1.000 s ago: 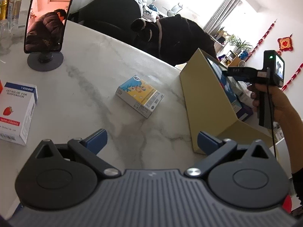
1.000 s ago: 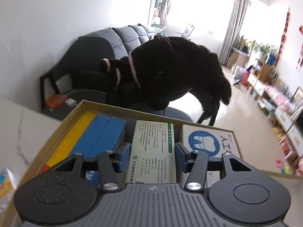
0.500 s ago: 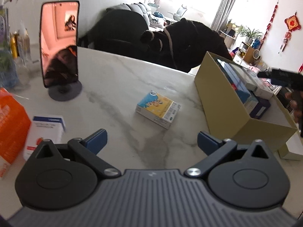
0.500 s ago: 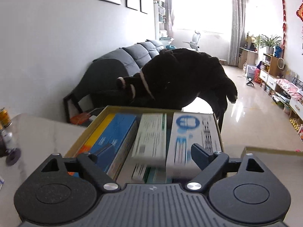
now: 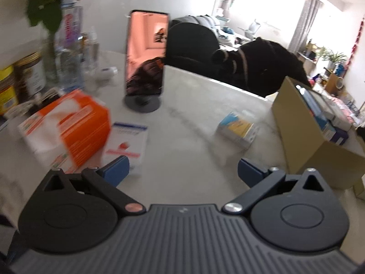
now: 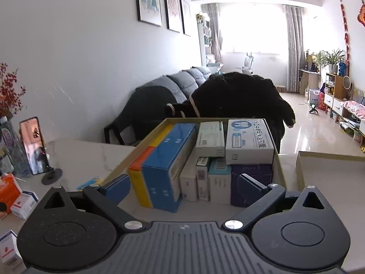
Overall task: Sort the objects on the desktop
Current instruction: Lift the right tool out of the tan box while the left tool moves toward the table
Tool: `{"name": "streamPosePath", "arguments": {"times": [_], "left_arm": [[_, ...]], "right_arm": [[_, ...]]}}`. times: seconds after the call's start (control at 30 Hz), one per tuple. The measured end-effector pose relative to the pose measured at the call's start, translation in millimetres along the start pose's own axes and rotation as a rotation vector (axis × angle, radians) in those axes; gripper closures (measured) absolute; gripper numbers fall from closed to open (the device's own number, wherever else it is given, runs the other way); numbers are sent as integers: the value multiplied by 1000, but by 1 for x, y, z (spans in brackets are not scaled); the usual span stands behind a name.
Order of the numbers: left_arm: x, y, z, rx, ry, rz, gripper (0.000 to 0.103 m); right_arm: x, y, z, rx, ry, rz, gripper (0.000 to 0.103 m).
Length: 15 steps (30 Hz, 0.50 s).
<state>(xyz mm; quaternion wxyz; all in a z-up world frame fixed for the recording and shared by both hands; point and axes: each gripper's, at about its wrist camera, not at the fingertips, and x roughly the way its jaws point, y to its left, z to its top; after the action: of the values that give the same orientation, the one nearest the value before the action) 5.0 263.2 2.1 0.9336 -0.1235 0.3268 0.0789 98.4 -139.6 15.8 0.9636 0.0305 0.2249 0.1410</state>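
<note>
While both claws stand fully spread with nothing between the blue pads, the sorting work is divided between counter and carton. The right claw (image 6: 182,188) has just been opening; its jaws frame the near end of the cardboard box (image 6: 123,166), and no item sits between them. Inside the box, packed upright, are a blue-and-yellow carton (image 6: 164,159) at the 9 o'clock side, several narrow white packs (image 6: 202,178) in the middle, and a dark blue pack (image 6: 251,173) toward 3 o'clock. A white-and-green pack (image 6: 211,138) and a white box with a blue round logo (image 6: 249,139) lie on top at the far end.

The left claw (image 5: 182,171) hovers above the marble counter (image 5: 189,159), empty. Items not yet sorted lie on the counter: a blue-and-yellow small box (image 5: 238,130) at 1 o'clock, a white box with a strawberry mark (image 5: 126,146) at 10 o'clock just beyond the left pad, and an orange-and-white box (image 5: 66,130) touching or just beside it. A phone on a round stand (image 5: 146,57) stands upright at 11 o'clock. The left view is motion-blurred; printed text cannot be read.
</note>
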Motion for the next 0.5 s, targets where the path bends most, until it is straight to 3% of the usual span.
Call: {"name": "streamPosePath", "arguments": {"times": [0.27,0.5], "left_arm": [[-9,25,-30,-21,68,87,0],[8,17,-44,-42,129,22,0]], "right_arm": [[-26,26,-28,23,17,146,1],[-30,35,-41,9,26,121,1]]}}
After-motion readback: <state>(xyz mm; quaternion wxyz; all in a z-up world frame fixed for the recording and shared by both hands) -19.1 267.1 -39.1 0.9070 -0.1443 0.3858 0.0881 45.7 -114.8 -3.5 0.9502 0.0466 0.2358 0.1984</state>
